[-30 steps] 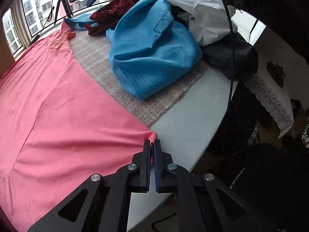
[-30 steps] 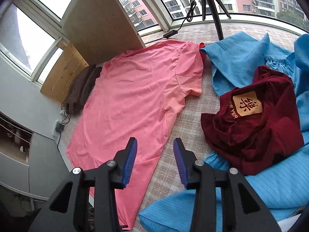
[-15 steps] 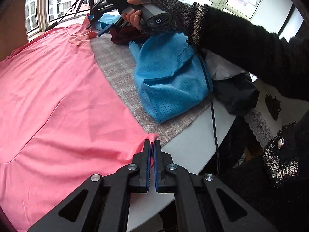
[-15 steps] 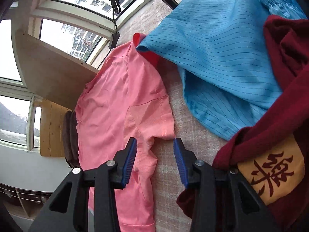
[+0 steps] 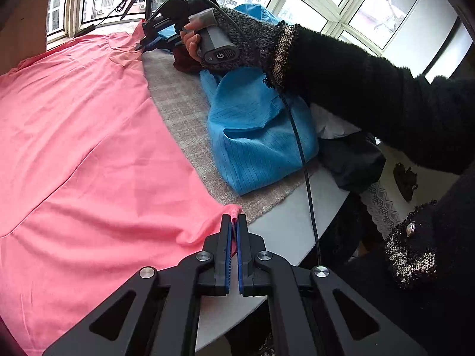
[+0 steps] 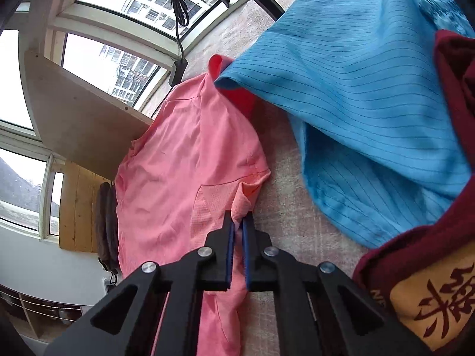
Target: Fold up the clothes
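Pink shirt (image 5: 89, 148) lies flat on the table (image 5: 285, 225), left of the blue garment (image 5: 255, 136); long axis runs near hem to far collar. Thin, limp, light cloth, so edges are best. My left gripper (image 5: 234, 222) pinches the hem corner; my right gripper (image 6: 237, 222), just closed, clamps the sleeve (image 6: 237, 190)

The shirt (image 5: 89, 148) lies left of and ahead of the left jaws, one corner between them. The jacket (image 5: 252, 136) lies ahead-right on the mat (image 5: 178, 103). The shirt's sleeve (image 6: 237, 190) sits between the right jaws.
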`<state>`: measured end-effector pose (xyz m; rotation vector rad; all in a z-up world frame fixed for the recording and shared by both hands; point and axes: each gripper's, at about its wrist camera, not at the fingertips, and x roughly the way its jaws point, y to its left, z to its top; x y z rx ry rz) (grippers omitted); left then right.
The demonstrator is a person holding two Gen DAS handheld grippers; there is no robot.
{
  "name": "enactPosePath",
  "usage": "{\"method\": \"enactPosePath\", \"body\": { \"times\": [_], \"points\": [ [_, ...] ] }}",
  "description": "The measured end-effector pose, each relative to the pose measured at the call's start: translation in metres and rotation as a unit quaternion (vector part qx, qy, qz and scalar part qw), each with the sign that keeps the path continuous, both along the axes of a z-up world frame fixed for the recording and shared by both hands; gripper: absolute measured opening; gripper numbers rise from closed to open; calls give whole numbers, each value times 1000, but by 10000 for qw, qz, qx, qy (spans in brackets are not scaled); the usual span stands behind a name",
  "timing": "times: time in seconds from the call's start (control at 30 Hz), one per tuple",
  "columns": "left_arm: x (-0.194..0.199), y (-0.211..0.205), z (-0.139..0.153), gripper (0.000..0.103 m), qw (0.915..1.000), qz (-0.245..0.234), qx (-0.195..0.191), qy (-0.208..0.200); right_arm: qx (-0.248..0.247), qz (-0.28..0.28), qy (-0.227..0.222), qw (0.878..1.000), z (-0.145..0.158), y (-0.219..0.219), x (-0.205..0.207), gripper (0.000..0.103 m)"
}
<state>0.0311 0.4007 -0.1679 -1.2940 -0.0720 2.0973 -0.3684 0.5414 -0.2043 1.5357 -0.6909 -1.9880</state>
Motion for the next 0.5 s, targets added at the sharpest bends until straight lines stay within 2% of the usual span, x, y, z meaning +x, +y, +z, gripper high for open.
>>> {"method": "enactPosePath", "body": {
  "times": [0.17, 0.3, 0.4, 0.5],
  "points": [
    [0, -16, 0, 2, 9992, 348, 198, 10, 94, -125, 273, 9995, 14, -2, -1, 5],
    [3, -41, 0, 2, 9956, 819, 463, -2, 182, 171, 715, 9971, 41, -36, -1, 4],
    [7, -76, 7, 2, 9875, 1413, 688, 82, 308, 612, 1105, 9915, 66, -84, 0, 4],
    [14, -122, 9, 2, 9718, 2178, 893, 126, 617, 1311, 1512, 9778, 86, -159, 3, 4]
  ]
}}
